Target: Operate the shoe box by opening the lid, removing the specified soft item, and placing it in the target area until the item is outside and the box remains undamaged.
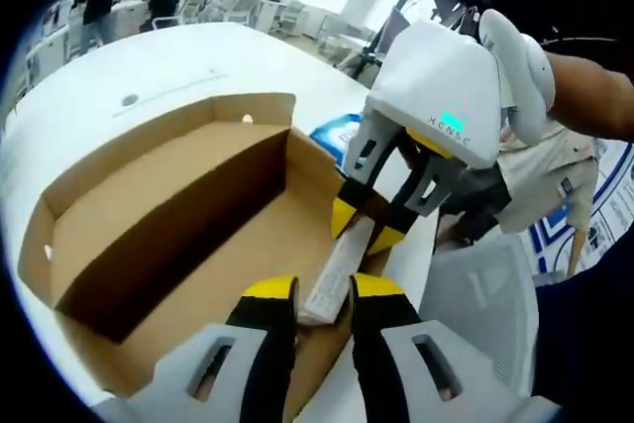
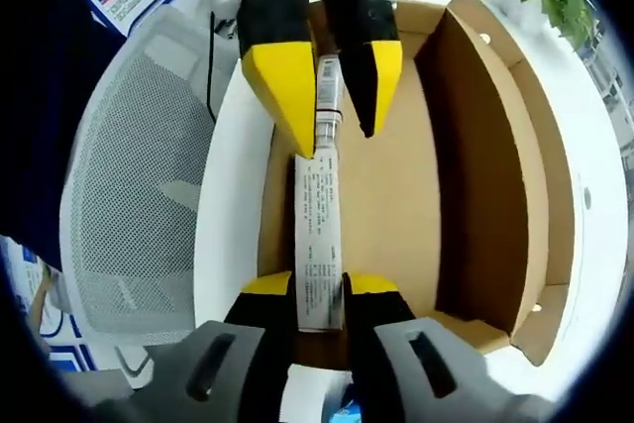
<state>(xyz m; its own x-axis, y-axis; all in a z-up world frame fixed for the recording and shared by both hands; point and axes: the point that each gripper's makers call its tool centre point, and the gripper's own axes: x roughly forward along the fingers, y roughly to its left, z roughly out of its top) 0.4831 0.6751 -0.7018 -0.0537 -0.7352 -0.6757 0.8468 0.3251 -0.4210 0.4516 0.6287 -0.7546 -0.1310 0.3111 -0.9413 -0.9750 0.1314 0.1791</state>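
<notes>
The shoe box (image 1: 149, 245) interior lies open from above; its front wall (image 2: 319, 235) is flanked by both hand-held grippers, a mesh chair (image 2: 139, 185) alongside.

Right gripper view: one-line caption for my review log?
Both grippers, right and left, pinch opposite ends of the open shoe box's labelled front wall on a white table.

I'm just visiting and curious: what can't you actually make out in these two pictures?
- Print on the white label strip: too small to read, right gripper view.
- Strip's ends: covered by both hand-held grippers, left and right.
- Soft item: the cardboard box has none showing; its near corner is hidden behind the left gripper.
- People in the background, left gripper view: too small.
</notes>
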